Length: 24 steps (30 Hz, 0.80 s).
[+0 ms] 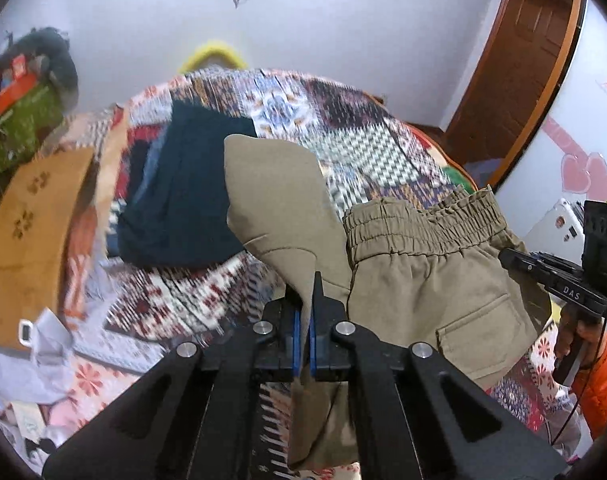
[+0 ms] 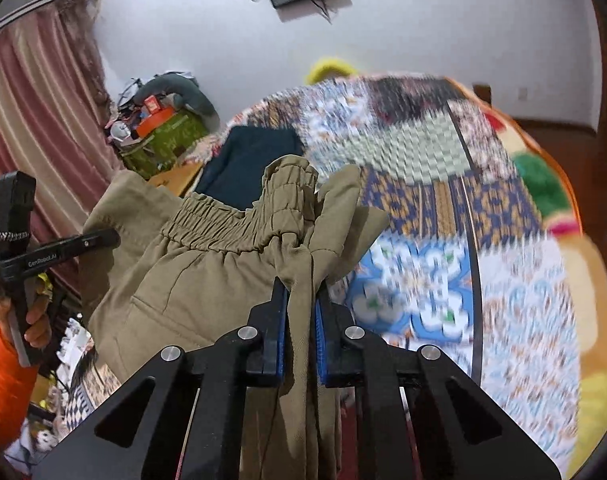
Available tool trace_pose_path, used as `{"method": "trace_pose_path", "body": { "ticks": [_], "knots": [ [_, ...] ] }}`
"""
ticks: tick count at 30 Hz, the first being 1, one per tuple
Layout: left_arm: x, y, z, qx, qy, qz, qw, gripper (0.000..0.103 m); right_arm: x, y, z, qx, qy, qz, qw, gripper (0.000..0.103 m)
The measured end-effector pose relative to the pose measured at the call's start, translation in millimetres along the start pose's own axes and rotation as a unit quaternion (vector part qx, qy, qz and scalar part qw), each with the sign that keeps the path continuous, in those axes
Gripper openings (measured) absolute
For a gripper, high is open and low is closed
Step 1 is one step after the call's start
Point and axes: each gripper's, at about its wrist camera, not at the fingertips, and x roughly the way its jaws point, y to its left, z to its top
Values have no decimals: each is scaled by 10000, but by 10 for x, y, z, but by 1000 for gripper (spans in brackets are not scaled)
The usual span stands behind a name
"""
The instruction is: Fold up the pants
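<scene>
Left wrist view. The left gripper [image 1: 305,320] is closed on a fold of the khaki pants [image 1: 427,280], its blue pads pinching a narrow ridge of cloth that rises ahead of the jaws and hangs below them. The pants are held in the air above the patterned bedspread [image 1: 343,128]. The elastic waistband [image 1: 419,220] lies to the right of the jaws and runs roughly crosswise toward the right gripper [image 1: 559,280], which shows only from the side at the frame's edge. A back pocket faces the camera. A dark blue garment [image 1: 183,196] lies on the bedspread beyond, apart from the pants.

Right wrist view. The right gripper [image 2: 301,320] is clamped on a bunched end of the waistband [image 2: 231,220], cloth filling the gap between its pads. The pants [image 2: 171,280] spread leftward from these jaws toward the left gripper [image 2: 55,256], so the garment's held edge spans the two tools, while the legs drop out of frame below. The bedspread [image 2: 443,240] lies ahead and to the right of the cloth, nearer the right gripper.

Limits of view. The bedspread is blurred in both views. The legs and hems are cut off, so their hang, and probably whether the pants are already halved lengthwise, cannot be settled.
</scene>
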Motion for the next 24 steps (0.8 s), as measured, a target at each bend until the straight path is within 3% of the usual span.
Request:
{"method": "trace_pose_path", "body": {
  "ticks": [5, 13, 20, 24],
  "knots": [
    [-138, 134, 262, 120, -375, 328, 9987, 2, 81, 206, 320, -361, -266, -45, 9990, 10],
    [-72, 582, 612, -83, -600, 806, 9949, 2, 551, 510, 831, -752, -462, -69, 9961, 10],
    [259, 1080, 840, -288, -579, 1214, 9905, 2, 1168, 726, 1117, -927, -369, -88, 9950, 10],
    [533, 1404, 861, -699, -522, 1252, 9883, 2, 1549, 806, 1212, -889, -236, -126, 9957, 10]
  ]
}}
